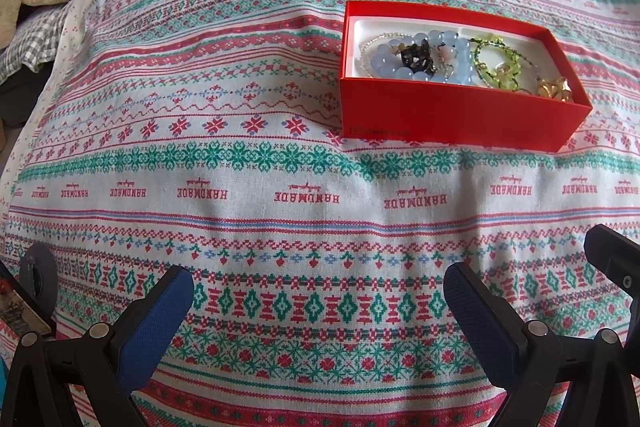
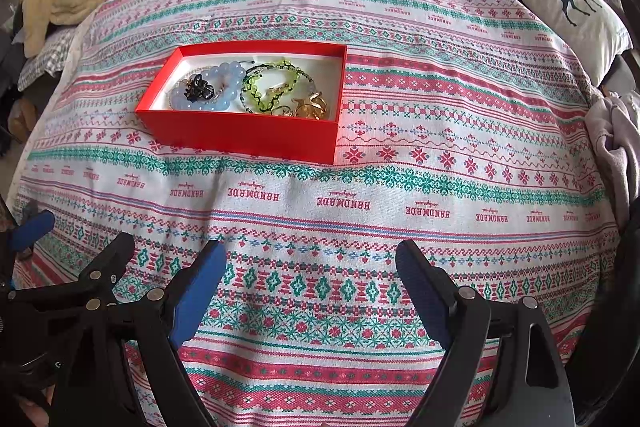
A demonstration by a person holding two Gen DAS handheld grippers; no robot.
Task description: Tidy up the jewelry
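Patterned cloth (image 2: pixel 360 211) on a bed, red box (image 2: pixel 248 137) of jewelry on it, both claws back near the front edge.

Blue beads (image 2: pixel 224 87), green beads (image 2: pixel 264 87) and gold pieces (image 2: pixel 312 107) all lie in the box, none on the cloth. Left claw (image 1: pixel 318 291) and right claw (image 2: pixel 312 267) are spread wide and hold nothing. This fits jewelry already gathered in, or a box waiting to be sorted; the pictures do not settle which.

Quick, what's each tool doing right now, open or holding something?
Left tool: open, holding nothing.
Right tool: open, holding nothing.
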